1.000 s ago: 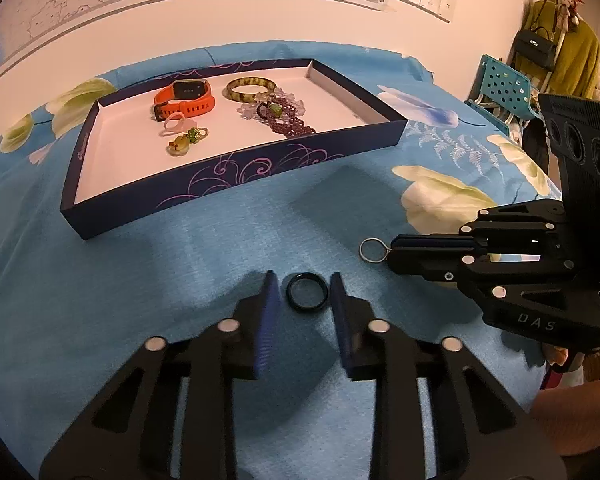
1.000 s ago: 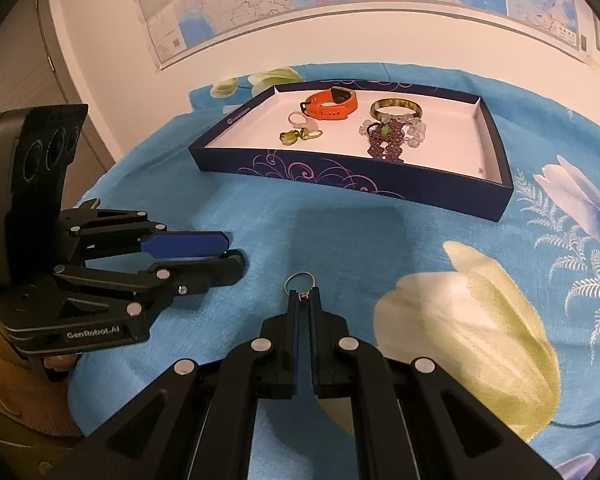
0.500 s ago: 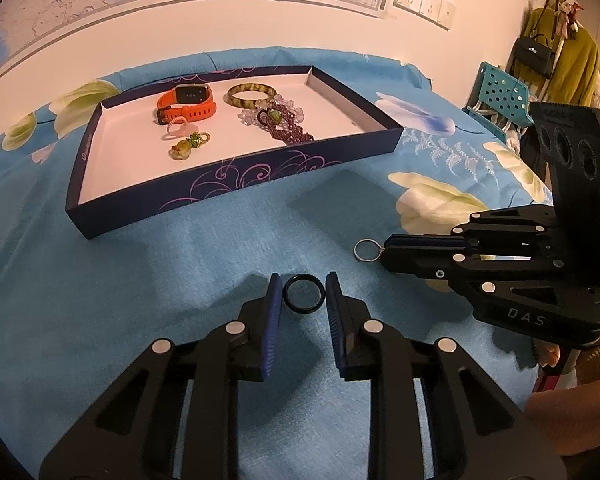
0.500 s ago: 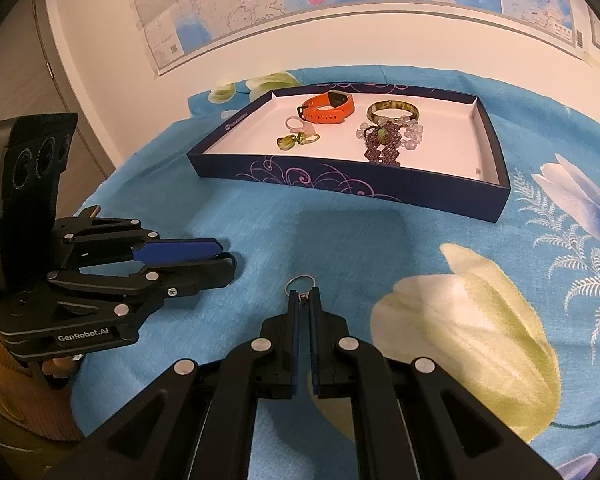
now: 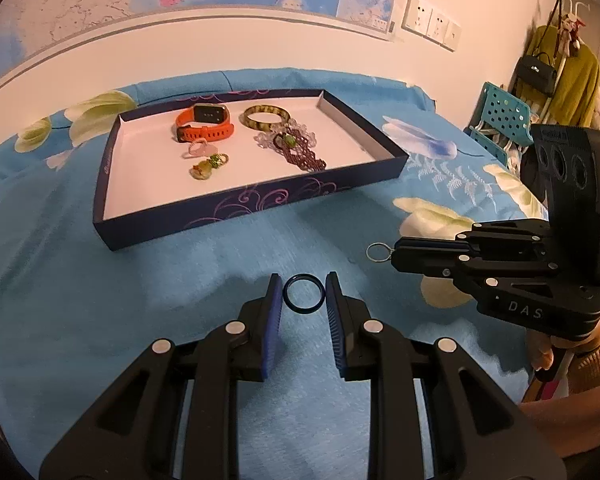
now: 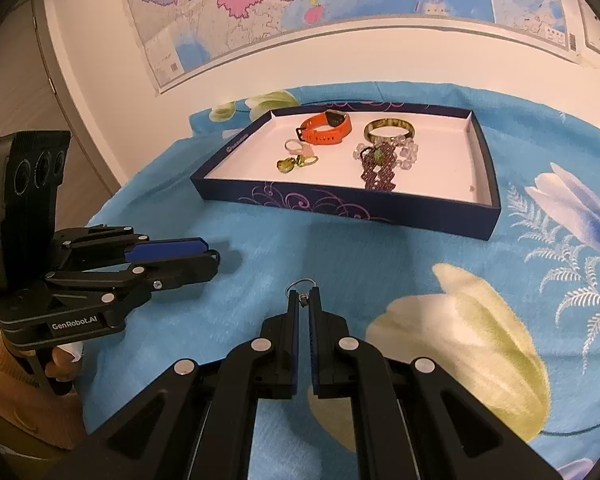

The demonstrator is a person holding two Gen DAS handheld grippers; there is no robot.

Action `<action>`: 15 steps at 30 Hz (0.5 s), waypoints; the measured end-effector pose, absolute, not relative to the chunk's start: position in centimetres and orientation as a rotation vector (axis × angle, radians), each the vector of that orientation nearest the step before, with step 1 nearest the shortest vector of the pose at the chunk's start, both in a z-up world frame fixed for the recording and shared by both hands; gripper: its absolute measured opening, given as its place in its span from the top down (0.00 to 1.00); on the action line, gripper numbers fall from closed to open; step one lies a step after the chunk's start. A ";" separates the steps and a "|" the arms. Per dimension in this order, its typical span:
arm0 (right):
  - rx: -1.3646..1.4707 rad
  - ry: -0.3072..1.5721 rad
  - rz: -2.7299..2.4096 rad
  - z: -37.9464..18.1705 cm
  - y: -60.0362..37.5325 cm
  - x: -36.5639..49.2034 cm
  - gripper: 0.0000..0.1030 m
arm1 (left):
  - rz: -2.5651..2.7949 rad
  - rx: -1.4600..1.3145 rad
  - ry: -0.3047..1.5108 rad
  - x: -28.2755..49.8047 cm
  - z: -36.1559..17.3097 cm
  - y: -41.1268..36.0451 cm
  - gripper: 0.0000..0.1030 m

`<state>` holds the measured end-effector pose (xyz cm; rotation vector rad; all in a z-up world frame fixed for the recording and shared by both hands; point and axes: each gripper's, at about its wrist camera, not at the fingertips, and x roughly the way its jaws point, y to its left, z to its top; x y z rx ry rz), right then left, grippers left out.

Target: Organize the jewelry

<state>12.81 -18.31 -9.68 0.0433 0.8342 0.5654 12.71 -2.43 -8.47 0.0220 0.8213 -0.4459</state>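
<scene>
A black ring [image 5: 303,299] sits between the blue pads of my left gripper [image 5: 304,280], which is shut on it just above the blue flowered cloth. To its right, my right gripper [image 5: 396,250] is shut on a thin silver ring [image 5: 377,251] whose loop sticks out past the fingertips. In the right wrist view the silver ring [image 6: 300,286] shows at the tips of the right gripper [image 6: 304,294], and the left gripper [image 6: 212,252] reaches in from the left. Farther back lies a dark blue tray [image 5: 240,208] with a white floor.
The tray [image 6: 340,200] holds an orange watch band [image 5: 204,126], a green bangle [image 5: 266,116], a purple beaded piece [image 5: 304,154] and small rings [image 5: 204,164]. A wall with a map runs behind it. A teal chair [image 5: 500,114] and hanging clothes stand at the far right.
Both grippers keep their holds on their rings. The tray has drifted slightly in both views; nothing was picked up or let go.
</scene>
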 end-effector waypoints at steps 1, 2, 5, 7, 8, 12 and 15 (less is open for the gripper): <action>0.047 0.830 0.567 -9.5 -18.4 12.8 0.97 | -0.444 0.020 0.819 12.7 -8.4 -2.4 0.78; 0.050 0.825 0.568 -9.4 -18.4 12.8 0.97 | -0.442 0.019 0.815 12.7 -8.3 -2.3 0.78; 0.056 0.812 0.567 -9.1 -18.5 12.9 0.97 | -0.440 0.010 0.804 12.7 -7.8 -2.0 0.78; 0.059 0.803 0.566 -8.8 -18.5 13.1 0.97 | -0.437 0.008 0.796 12.8 -7.5 -1.9 0.78; 0.061 0.799 0.566 -8.7 -18.5 13.1 0.97 | -0.437 0.007 0.793 12.9 -7.4 -1.8 0.78; 0.064 0.782 0.567 -8.2 -18.4 13.3 0.97 | -0.432 0.002 0.779 13.2 -7.0 -1.6 0.78; 0.067 0.770 0.567 -7.9 -18.4 13.5 0.97 | -0.429 0.001 0.770 13.3 -6.7 -1.6 0.78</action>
